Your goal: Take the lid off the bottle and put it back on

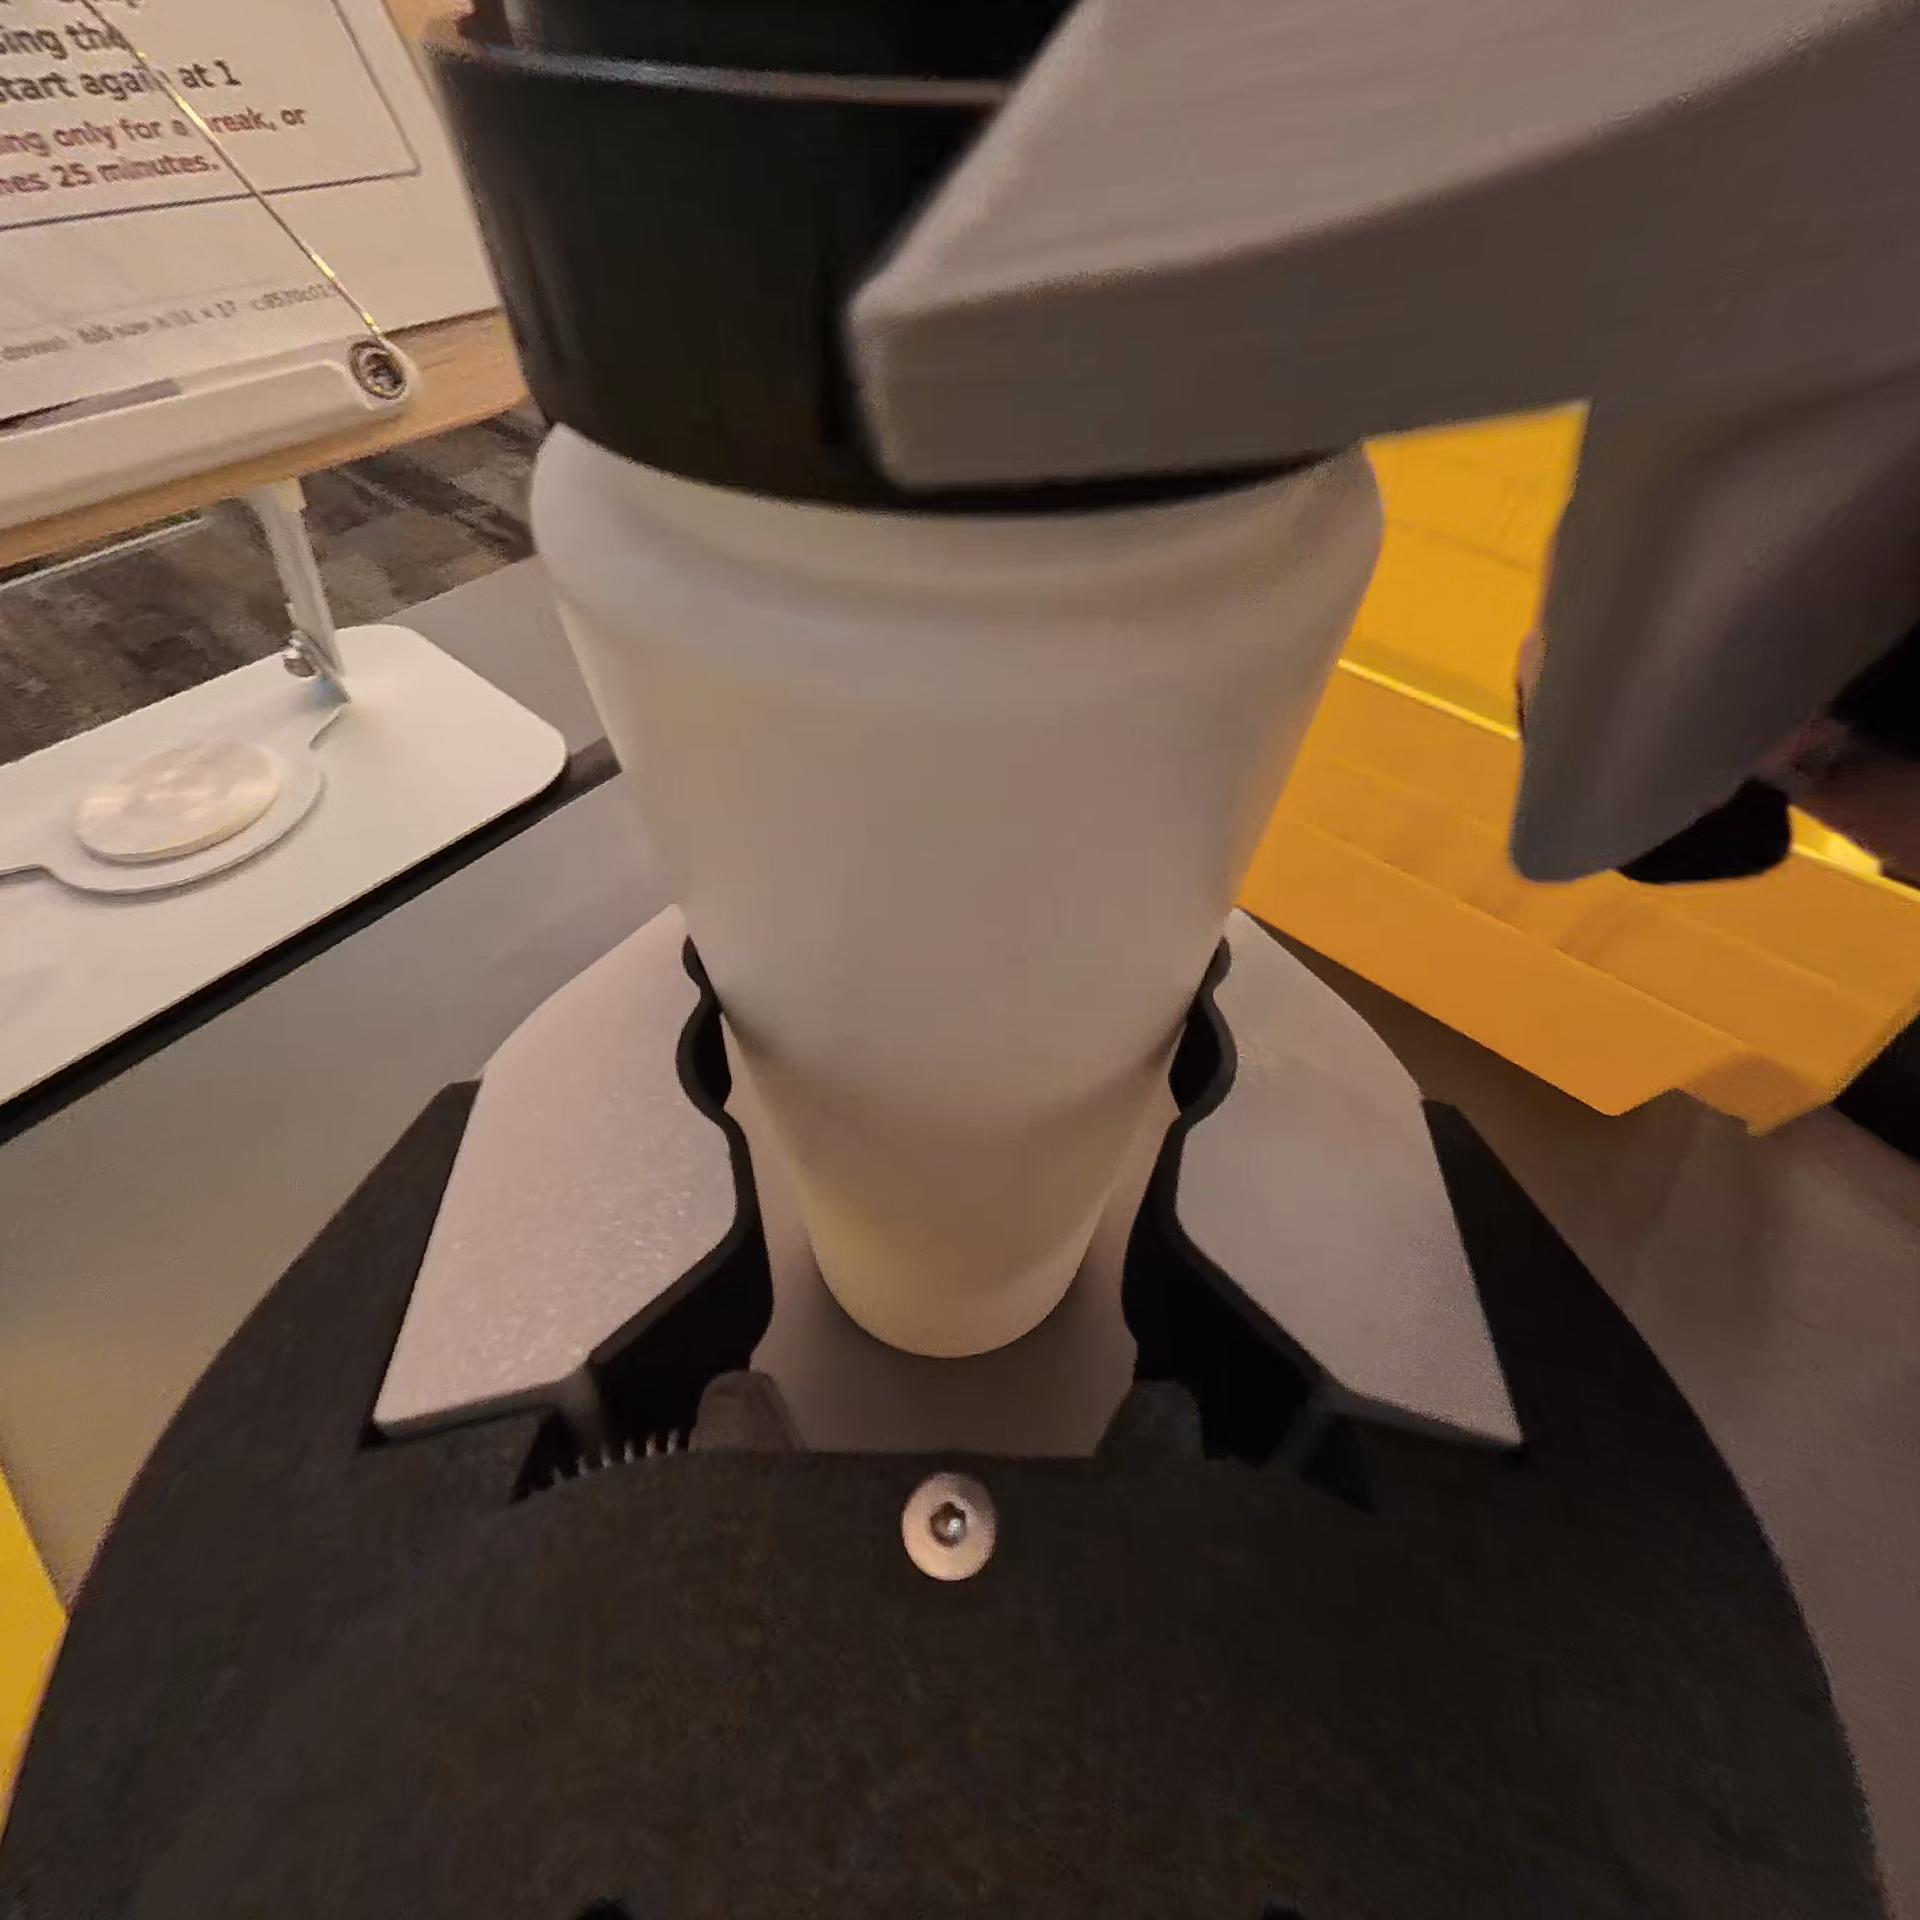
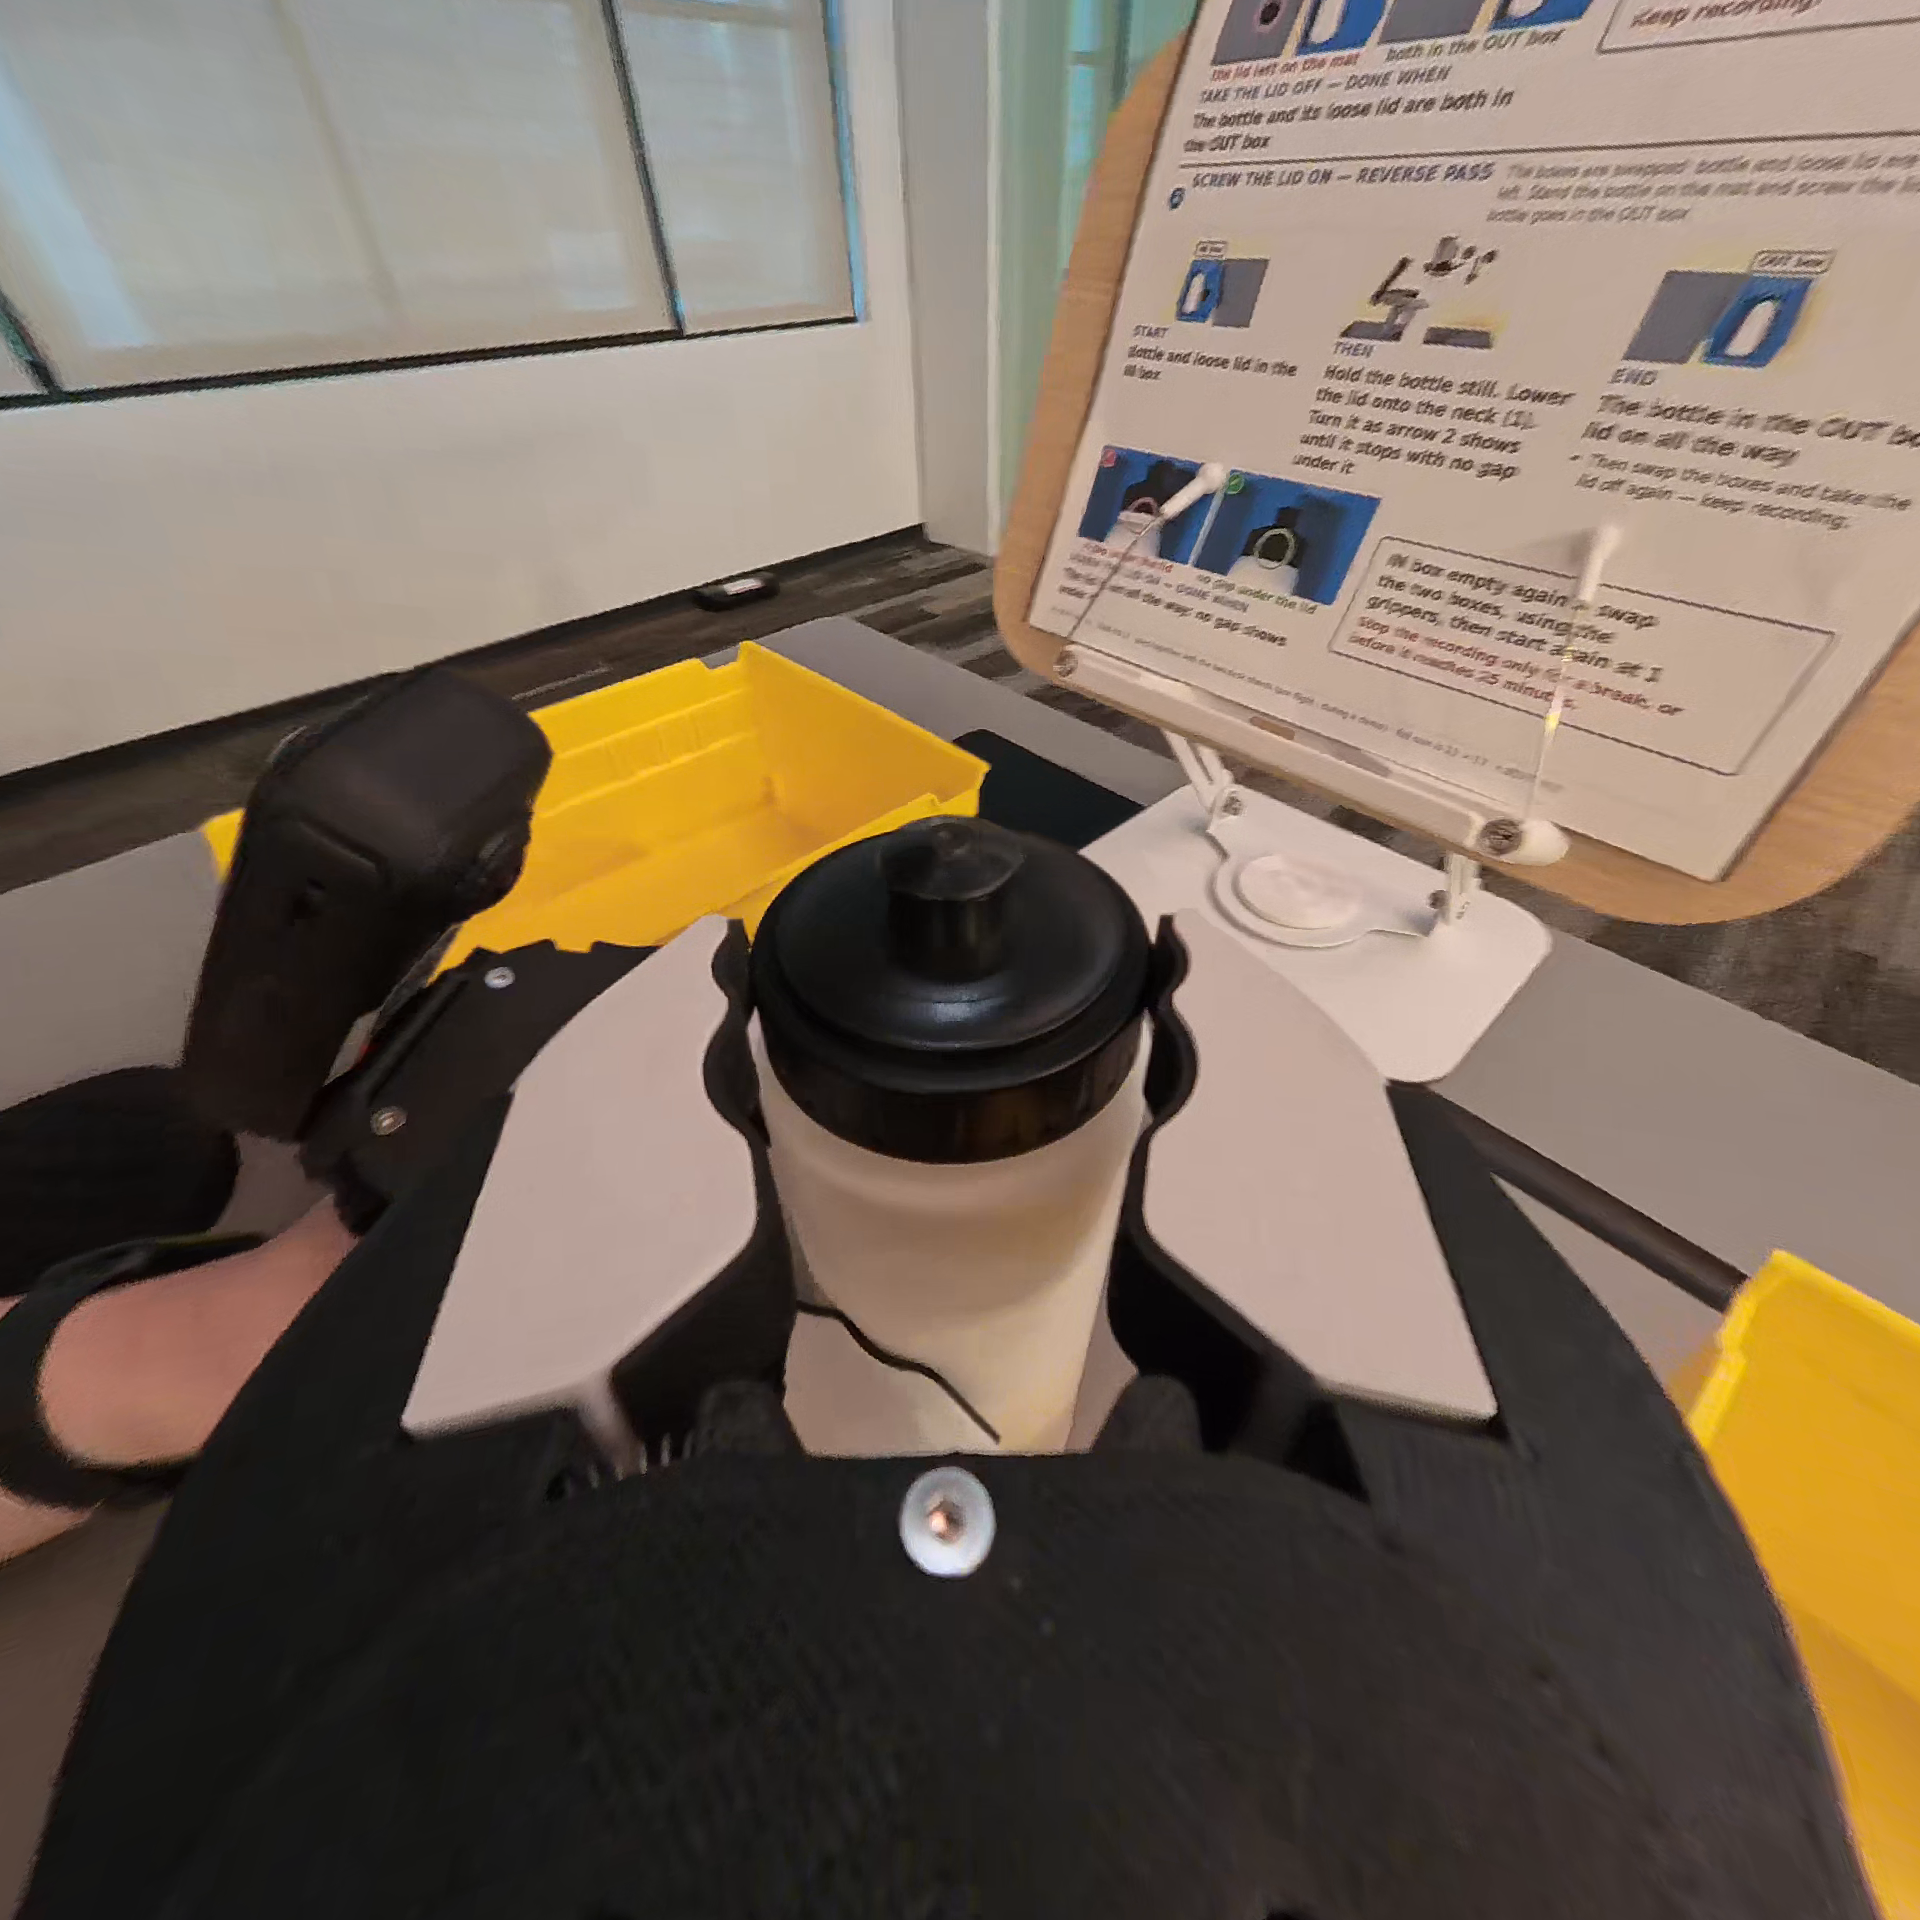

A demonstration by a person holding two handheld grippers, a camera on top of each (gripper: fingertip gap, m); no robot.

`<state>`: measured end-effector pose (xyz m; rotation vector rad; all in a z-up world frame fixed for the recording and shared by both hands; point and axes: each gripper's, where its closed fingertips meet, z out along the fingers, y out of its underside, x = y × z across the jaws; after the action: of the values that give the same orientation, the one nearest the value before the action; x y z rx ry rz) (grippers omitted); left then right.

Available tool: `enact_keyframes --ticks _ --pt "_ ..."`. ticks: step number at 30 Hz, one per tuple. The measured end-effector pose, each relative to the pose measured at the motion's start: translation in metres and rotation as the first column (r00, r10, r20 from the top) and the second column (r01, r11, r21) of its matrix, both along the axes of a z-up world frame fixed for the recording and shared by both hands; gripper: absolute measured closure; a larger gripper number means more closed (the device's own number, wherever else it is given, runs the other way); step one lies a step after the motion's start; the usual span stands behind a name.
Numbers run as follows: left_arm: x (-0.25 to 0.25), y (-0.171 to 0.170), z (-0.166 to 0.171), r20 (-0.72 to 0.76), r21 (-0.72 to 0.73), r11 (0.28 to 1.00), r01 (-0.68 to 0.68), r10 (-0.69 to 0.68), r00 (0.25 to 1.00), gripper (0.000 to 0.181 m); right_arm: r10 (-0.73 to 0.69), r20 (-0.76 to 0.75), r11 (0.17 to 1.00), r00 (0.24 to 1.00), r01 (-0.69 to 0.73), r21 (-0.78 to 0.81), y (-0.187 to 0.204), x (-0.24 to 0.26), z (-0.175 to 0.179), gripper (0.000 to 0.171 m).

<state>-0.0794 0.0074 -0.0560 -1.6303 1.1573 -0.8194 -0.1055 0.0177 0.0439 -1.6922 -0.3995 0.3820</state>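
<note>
warm, even indoor light; wide-angle bending at the edges; motion blur throughout, soft shadows

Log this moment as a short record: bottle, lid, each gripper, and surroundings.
bottle: white bottle, upright, gripped low on its body
lid: black lid with spout, sitting on the bottle neck
left gripper: left gripper, shut on the bottle body
right gripper: right gripper, closed around the lid from the sides
surroundings: yellow bin behind the bottle, second yellow bin on the right, instruction board on a white stand
table: grey table
</note>
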Motion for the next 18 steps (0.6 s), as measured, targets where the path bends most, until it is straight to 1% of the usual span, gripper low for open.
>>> enact_keyframes --ticks 2,4,6,7,8,9,10,12,13,16,18 --pt "0.0 -0.002 0.0 0.006 -0.003 0.999 0.044 -0.044 0.999 0.096 0.101 -0.017 0.995 0.995 -0.101 -0.014 -0.001 -0.002 0.001 0.097" --pt "0.0 -0.004 0.0 0.008 -0.002 0.997 0.083 -0.083 0.997 0.096 0.198 -0.023 0.977 0.98 -0.2 -0.077 -0.003 0.001 -0.004 0.086" --pt "0.002 -0.01 0.0 0.016 -0.005 0.99 0.139 -0.139 0.99 0.096 0.319 -0.049 0.944 0.946 -0.322 -0.074 -0.01 0.0 -0.003 0.087" --pt "0.003 -0.015 0.001 0.023 -0.008 0.985 0.173 -0.173 0.985 0.096 0.344 -0.059 0.936 0.937 -0.347 -0.062 -0.011 0.003 -0.003 0.086" --pt "0.004 -0.019 0.001 0.03 -0.011 0.979 0.204 -0.203 0.979 0.096 0.381 -0.059 0.923 0.923 -0.383 -0.028 -0.013 0.002 -0.001 0.088" --pt "0.005 -0.023 0.001 0.033 -0.009 0.973 0.23 -0.229 0.973 0.096 0.428 -0.044 0.904 0.903 -0.428 0.001 -0.019 -0.002 0.001 0.094" --pt "0.005 -0.025 0.001 0.03 -0.003 0.969 0.247 -0.247 0.969 0.096 0.455 -0.011 0.89 0.89 -0.455 0.025 -0.023 -0.004 0.002 0.096" --pt "0.005 -0.025 0.0 0.021 0.003 0.967 0.254 -0.254 0.967 0.096 0.451 0.064 0.89 0.89 -0.454 0.049 -0.025 -0.005 0.002 0.097" --pt "0.005 -0.023 0.0 0.022 0.0 0.972 0.236 -0.236 0.972 0.096 0.44 0.059 0.896 0.896 -0.442 0.033 -0.024 -0.005 0.001 0.097" --pt "0.006 -0.014 0.001 0.037 -0.012 0.991 0.132 -0.131 0.991 0.096 0.335 0.023 0.942 0.942 -0.335 0.013 -0.013 -0.003 0.001 0.096" --pt "0.003 -0.004 0.001 0.019 0.0 0.999 0.033 -0.033 0.999 0.096 0.227 0.007 0.974 0.974 -0.227 0.013 -0.005 -0.001 0.001 0.096"
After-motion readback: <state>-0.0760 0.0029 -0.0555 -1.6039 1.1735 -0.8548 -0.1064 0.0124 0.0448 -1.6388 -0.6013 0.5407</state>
